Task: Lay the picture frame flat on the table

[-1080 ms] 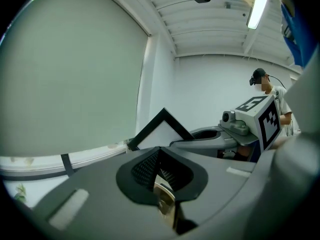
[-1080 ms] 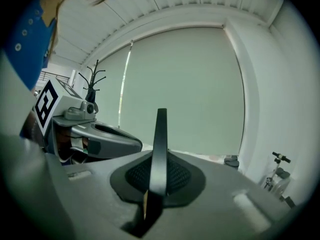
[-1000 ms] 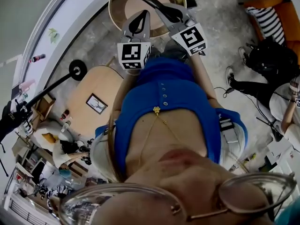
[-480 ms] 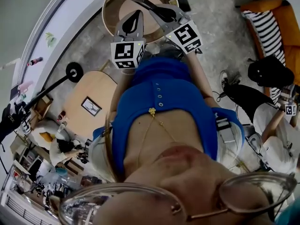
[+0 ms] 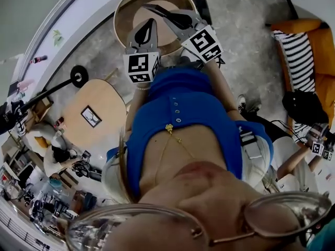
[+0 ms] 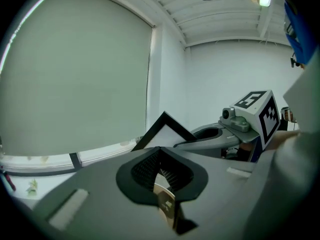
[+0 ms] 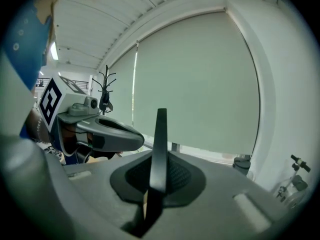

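Pale window blinds fill the background. Right gripper [image 7: 159,158] is clamped on the black picture frame [image 7: 160,126], held edge-on in the air. Just left, the left gripper [image 6: 160,152] has its jaws narrowed together. Below both lies a round wooden table [image 5: 121,12].

Matt black picture frame [image 7: 160,139], smooth wooden table [image 5: 128,7]

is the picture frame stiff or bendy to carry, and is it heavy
Likely stiff: the picture frame stands straight, edge-on, in the right tongs without sagging. Probably light for its size, since a pinch on its thin edge holds it.
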Available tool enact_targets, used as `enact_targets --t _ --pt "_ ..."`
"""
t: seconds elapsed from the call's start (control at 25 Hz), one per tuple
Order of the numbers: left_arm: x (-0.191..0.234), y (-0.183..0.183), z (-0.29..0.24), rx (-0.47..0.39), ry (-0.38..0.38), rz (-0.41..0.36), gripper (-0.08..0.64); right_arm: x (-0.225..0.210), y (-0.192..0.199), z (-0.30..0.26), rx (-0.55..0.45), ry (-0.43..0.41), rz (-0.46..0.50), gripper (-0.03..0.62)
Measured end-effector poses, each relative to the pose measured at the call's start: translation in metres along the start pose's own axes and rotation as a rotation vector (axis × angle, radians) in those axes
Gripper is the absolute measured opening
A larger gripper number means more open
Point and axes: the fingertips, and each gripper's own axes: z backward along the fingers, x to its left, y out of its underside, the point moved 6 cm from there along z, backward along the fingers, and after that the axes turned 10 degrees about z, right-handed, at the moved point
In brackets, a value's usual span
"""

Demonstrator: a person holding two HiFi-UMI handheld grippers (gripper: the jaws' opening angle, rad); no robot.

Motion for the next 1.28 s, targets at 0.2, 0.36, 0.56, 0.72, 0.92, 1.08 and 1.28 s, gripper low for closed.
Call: enact_targets --t 0.2,0.36,0.56,0.72,0.92,1.08,1.28 --pt "0.001 0.008 -0.002 0.011 -0.043 0.018 0.002 -0.003 0.015 -0.005 0.012 -0.043 -0.014 0.023" --pt "0.008 0.006 -0.007 0.006 -0.047 0.007 0.002 -0.007 0.016 -0.011 0.018 -0.032 -0.027 0.023" --pt "0.044 -0.002 -0.009 0.004 0.001 0.008 0.002 -0.001 0.006 -0.048 0.056 -0.009 -0.044 0.023" --pt "0.088 -0.009 -0.004 0.041 0.057 0.004 0.002 0.013 -0.010 -0.093 0.072 0.018 -0.050 0.023" --pt "0.131 -0.007 -0.004 0.063 0.118 -0.017 0.002 0.027 -0.011 -0.131 0.097 0.060 -0.065 0.023" --pt "0.146 0.003 0.008 0.087 0.151 -0.019 0.002 0.043 -0.007 -0.142 0.131 0.076 -0.089 0.023" --pt "0.155 0.017 0.010 0.117 0.158 0.003 0.002 0.054 0.001 -0.149 0.184 0.068 -0.106 0.023"
